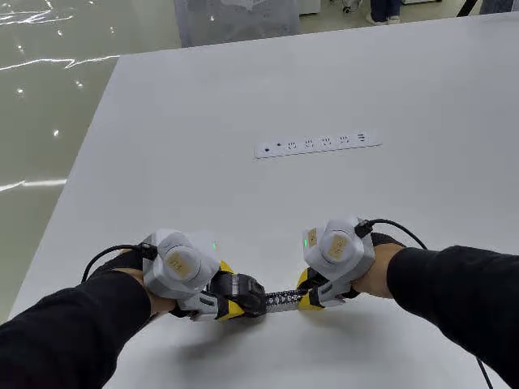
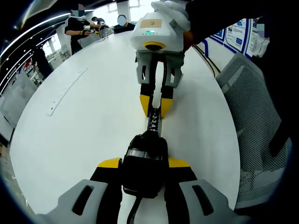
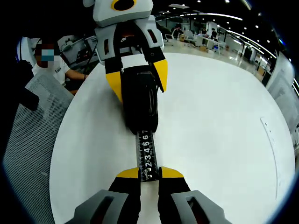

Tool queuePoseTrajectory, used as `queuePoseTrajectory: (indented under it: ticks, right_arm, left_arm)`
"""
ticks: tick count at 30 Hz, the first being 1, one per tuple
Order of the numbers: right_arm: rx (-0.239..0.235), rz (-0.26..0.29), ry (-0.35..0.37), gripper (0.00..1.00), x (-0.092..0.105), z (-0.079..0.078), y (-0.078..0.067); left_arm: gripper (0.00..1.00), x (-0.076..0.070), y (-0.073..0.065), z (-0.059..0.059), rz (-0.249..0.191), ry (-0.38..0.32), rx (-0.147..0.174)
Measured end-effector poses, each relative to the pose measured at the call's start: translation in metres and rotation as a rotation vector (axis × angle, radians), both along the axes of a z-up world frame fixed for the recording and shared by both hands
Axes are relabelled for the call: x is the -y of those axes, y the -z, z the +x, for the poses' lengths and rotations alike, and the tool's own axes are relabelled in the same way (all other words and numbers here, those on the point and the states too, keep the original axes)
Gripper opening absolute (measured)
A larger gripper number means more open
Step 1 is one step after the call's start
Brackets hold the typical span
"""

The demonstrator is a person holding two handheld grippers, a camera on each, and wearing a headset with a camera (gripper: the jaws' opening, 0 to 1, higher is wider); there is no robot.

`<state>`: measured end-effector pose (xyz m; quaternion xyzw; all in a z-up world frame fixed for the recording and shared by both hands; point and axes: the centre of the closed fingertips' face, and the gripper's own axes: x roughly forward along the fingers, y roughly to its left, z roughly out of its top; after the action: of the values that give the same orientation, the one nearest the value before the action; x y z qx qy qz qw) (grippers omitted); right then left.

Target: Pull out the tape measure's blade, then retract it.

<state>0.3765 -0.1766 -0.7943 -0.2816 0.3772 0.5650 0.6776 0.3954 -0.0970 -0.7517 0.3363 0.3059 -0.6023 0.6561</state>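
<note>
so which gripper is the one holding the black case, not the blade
The left gripper: its jaws clamp the tape measure's black case. The right gripper pinches just the end of the blade, which is pulled out a little.

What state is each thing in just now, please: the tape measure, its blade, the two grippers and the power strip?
left gripper: shut on the tape measure case
right gripper: shut on the end of the blade
tape measure case: clamped between the jaws, blade partly out
blade: drawn out a short way, stretched straight between the grippers
power strip: flat on the table, untouched
</note>
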Motion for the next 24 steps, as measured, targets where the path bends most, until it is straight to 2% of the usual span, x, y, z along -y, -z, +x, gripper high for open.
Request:
queuePoseTrajectory:
  ticks: [24]
  right_arm:
    - [-0.001,-0.009,0.004,0.08,0.013,-0.002,0.001]
  left_arm:
    - [0.29,0.0,0.001,0.0,0.003,0.003,0.002]
